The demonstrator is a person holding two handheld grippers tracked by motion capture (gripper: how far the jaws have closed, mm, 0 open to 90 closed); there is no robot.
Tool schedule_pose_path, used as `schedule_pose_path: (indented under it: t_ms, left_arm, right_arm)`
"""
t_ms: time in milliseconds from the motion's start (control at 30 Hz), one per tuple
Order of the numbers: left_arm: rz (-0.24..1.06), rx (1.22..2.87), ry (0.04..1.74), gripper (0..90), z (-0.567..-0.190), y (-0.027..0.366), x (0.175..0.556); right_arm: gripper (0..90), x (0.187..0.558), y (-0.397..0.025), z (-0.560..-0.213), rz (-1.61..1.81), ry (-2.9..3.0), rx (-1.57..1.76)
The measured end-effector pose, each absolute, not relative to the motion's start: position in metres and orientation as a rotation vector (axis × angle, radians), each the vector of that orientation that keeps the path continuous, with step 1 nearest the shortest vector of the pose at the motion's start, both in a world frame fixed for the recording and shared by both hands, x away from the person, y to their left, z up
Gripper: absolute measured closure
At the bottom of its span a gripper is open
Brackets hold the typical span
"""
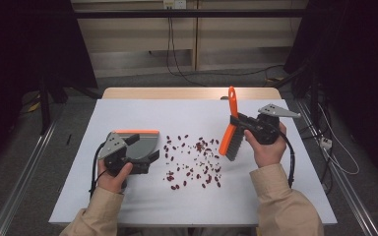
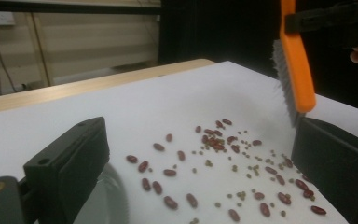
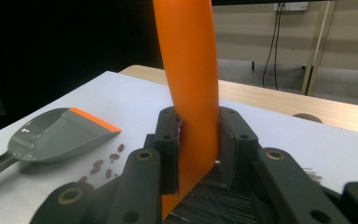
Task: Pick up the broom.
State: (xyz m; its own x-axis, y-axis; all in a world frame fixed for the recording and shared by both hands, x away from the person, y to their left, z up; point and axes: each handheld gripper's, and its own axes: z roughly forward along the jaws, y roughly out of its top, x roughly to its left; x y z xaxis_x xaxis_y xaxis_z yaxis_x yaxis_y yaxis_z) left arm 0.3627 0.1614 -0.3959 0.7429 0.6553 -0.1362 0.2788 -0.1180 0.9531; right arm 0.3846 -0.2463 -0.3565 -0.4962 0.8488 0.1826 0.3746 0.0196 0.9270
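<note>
While right tool clamps brush, handle tilted up-away, bristles facing beans.

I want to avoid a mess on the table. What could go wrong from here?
1. The beans lie widely scattered; a fast stroke of the brush may flick some off the table.
2. The dustpan sits apart from the beans, so some may slip past its orange lip.

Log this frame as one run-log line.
left gripper: shut on dustpan | right gripper: shut on brush | beans: scattered between them, unswept
</note>
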Motion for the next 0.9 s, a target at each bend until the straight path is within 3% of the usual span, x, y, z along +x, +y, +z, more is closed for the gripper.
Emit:
schedule_pose_path:
  t_ms: [667, 900]
  left_arm:
    - [0.219, 1.784, 0.717, 9.4, -0.404, 0.088, 0.376]
    - [0.165, 1.804, 0.709, 19.2, -0.411, 0.073, 0.378]
  right_arm:
    - [71.6, 0.393, -0.192, -0.358, 1.527, 1.955, 1.176]
    - [71.6, 0.392, -0.175, -0.358, 1.538, 1.977, 1.133]
